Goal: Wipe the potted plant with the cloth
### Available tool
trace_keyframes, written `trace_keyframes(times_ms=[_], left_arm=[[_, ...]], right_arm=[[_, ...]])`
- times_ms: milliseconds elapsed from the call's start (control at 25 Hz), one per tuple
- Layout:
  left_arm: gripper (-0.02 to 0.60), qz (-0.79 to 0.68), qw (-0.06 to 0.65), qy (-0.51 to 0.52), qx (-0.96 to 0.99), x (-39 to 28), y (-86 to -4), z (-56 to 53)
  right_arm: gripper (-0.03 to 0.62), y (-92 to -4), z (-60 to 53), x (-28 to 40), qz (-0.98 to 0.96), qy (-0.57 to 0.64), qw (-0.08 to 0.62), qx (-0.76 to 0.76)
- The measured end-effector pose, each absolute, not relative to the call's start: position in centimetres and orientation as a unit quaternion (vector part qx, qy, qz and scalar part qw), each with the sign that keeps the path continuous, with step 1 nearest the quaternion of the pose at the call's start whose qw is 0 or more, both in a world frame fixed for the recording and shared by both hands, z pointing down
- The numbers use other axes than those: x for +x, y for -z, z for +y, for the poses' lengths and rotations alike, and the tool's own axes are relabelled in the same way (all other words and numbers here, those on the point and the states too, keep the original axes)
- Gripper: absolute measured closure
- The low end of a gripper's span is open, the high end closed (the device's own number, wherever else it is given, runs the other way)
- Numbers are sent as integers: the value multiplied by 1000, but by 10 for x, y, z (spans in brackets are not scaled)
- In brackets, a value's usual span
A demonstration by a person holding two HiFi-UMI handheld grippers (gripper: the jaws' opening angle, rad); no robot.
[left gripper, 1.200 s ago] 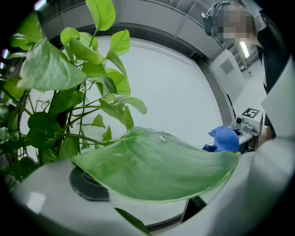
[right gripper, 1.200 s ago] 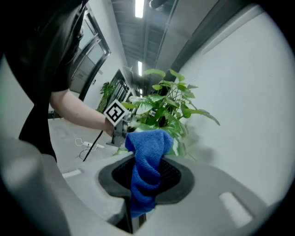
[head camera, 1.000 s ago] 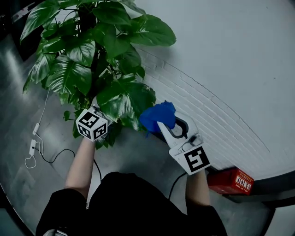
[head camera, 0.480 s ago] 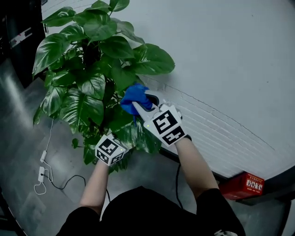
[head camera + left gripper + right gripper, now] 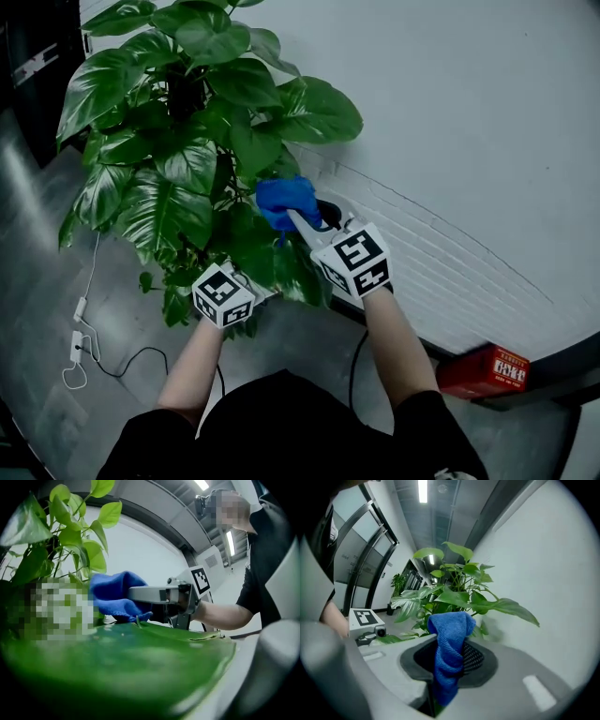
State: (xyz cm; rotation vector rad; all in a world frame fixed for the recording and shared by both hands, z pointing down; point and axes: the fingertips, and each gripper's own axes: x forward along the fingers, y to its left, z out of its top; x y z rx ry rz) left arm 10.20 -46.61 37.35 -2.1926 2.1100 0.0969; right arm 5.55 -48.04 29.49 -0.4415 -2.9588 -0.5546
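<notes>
Against the white brick wall (image 5: 469, 141), our right gripper (image 5: 292, 212), clamped on the blue cloth (image 5: 286, 197), has swung in from the edge of the potted plant (image 5: 187, 112) onto a broad leaf (image 5: 131, 663) that lies over our left gripper (image 5: 246, 281), hiding its jaws; we judge wiping under way

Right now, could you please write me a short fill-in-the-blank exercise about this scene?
The right tool grips a ___ cloth.
The cloth rests on a broad green ___ of the potted plant.
Beside the white wall lies a ___ box.
Missing words: blue, leaf, red.
</notes>
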Motion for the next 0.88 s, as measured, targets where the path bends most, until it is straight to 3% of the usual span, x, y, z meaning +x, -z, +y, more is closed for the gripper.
trace_keyframes(times_ms=[280, 880], left_arm=[[113, 685, 46, -100, -721, 103, -369, -474], [112, 707, 64, -76, -701, 103, -354, -469]], right_arm=[[505, -307, -504, 85, -978, 144, 55, -142], [505, -341, -523, 145, -987, 78, 36, -139]])
